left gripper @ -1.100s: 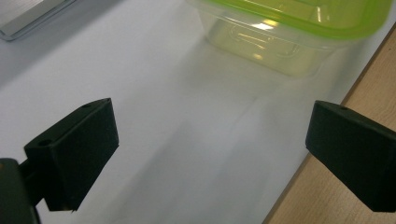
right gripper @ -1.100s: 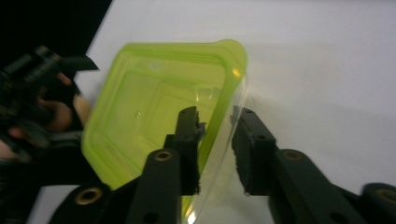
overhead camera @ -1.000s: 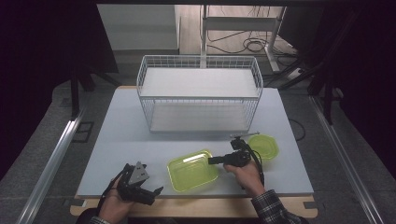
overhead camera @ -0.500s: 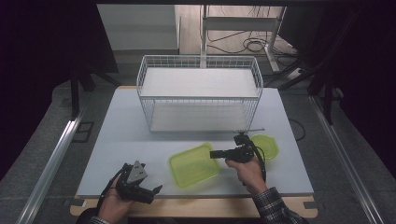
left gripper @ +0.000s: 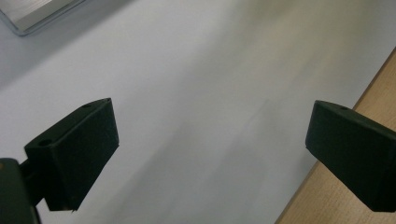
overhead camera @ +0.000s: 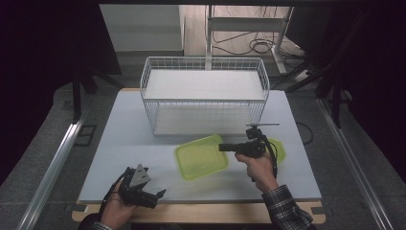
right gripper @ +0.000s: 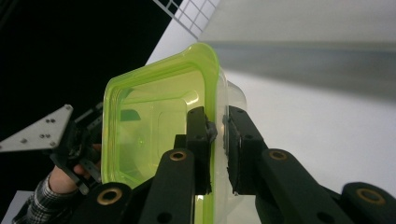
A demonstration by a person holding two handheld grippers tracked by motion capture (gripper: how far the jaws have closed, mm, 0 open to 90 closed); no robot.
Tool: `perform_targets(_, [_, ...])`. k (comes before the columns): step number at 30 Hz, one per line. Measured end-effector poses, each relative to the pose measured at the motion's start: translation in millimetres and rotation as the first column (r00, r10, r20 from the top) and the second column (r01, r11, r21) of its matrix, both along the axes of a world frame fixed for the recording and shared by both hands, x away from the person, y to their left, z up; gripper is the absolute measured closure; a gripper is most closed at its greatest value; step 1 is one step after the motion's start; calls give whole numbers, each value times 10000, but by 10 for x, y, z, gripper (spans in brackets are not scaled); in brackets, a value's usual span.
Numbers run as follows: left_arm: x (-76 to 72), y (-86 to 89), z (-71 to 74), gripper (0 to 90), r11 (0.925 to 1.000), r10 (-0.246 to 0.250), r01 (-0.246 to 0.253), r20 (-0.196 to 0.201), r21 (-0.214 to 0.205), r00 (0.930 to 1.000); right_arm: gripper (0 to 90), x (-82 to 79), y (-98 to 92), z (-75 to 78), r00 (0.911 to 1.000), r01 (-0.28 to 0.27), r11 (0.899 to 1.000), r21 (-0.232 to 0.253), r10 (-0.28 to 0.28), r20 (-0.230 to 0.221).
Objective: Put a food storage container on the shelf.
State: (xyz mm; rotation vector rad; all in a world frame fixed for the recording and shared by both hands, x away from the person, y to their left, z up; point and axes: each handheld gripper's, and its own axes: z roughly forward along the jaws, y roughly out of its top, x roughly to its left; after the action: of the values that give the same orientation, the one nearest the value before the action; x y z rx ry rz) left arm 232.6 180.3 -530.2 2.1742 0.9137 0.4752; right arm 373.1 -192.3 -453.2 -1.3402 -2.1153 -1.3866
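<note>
container (overhead camera: 201, 156) lifted, tilted | right tongs (right gripper: 217, 135) clamp its rim | left tongs (left gripper: 210, 140) released | basket (overhead camera: 205, 100) behind

1. A pale grey-white table top (overhead camera: 119, 143) sat on a light wooden base board (overhead camera: 201, 213) that showed along the near edge.
2. Grey carpeted floor (overhead camera: 43, 139) surrounded the table.
3. Metal rails ran along the floor at the left (overhead camera: 52, 172) and at the right (overhead camera: 354, 167).
4. Loose cables (overhead camera: 253, 45) lay on the floor beyond, by a white frame leg (overhead camera: 209, 33).
5. Both sides of the room were dark; light fell mainly on the table.
</note>
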Motion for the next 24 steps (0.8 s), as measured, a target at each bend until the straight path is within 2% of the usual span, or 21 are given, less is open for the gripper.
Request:
perform_targets(11, [2, -8, -10, 22, 10000, 7, -7, -38, 35, 10000, 801, 118, -57, 279, 9989, 302, 9991, 292, -312, 347])
perform_targets(24, [8, -2, -12, 21, 10000, 8, -7, -40, 96, 10000, 801, 247, -54, 598, 9956, 519, 9981, 319, -542, 760])
